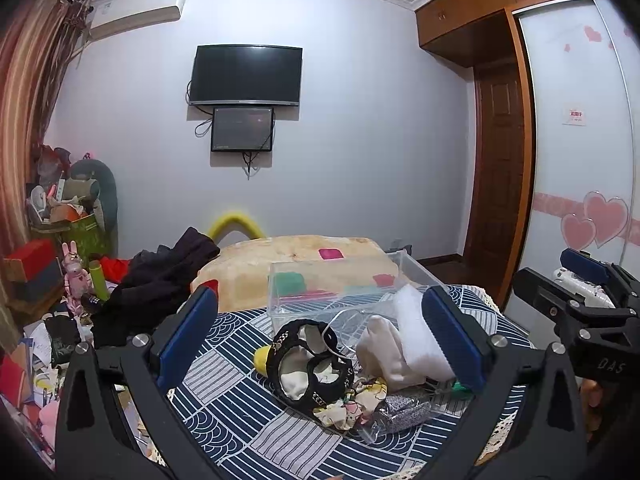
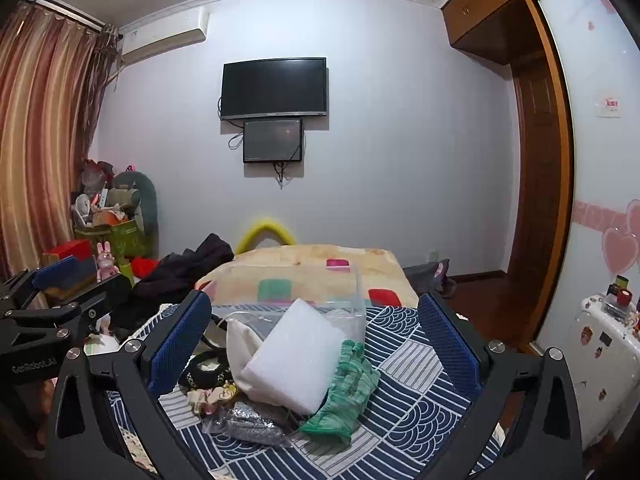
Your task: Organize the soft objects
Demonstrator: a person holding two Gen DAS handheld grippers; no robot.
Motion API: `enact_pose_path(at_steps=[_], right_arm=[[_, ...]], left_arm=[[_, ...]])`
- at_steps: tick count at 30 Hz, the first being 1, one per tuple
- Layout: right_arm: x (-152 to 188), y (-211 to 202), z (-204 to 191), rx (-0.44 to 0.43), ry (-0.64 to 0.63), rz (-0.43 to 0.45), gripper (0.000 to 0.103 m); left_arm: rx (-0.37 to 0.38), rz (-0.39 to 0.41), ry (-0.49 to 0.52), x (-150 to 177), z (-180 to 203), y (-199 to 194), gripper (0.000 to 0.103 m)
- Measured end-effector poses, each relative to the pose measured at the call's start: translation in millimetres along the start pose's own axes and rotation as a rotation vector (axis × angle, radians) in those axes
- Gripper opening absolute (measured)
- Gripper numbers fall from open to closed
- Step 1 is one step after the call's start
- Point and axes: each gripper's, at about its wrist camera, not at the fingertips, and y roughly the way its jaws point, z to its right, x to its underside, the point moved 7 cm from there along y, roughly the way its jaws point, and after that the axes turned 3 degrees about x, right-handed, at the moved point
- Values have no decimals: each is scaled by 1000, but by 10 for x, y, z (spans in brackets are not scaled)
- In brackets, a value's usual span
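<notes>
Both grippers hover above the pile w/ nothing in them. The left gripper [image 1: 320, 334] has its fingers spread wide, and the right gripper [image 2: 316, 340] is also wide apart. The soft things lie together on the blue patterned cloth [image 2: 416, 364], just in front of the clear plastic box [image 1: 344, 284], which looks like the place they should go, tho this is only my guess.

In the pile: a white foam pad [image 2: 296, 356] leaning on a cream cloth bag [image 2: 240, 344], a green knit glove [image 2: 348, 392] touching the pad's lower edge, a black-and-white fabric piece [image 1: 308, 360] w/ a thin white cord [image 1: 336, 332] near it, a floral scrunchie [image 1: 352, 400], and a silver glitter item in clear wrap [image 2: 248, 424].

Risks I see: things overlap, so closing on one may drag a neighbour, e.g. pad + glove together. The cord could snag on a finger. The box is light & transparent, so its rim is hard to judge; a bump may push it away. The glitter wrap looks slippery and may slide out of the pads. Also the grippers are near each other, so they may collide.
</notes>
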Motion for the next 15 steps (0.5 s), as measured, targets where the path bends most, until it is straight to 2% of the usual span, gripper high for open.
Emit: enact_pose_path(at_steps=[15], right_arm=[[-13,-16,0,1,1,4,103]], left_arm=[[0,-1,0,-2,-4,0,103]])
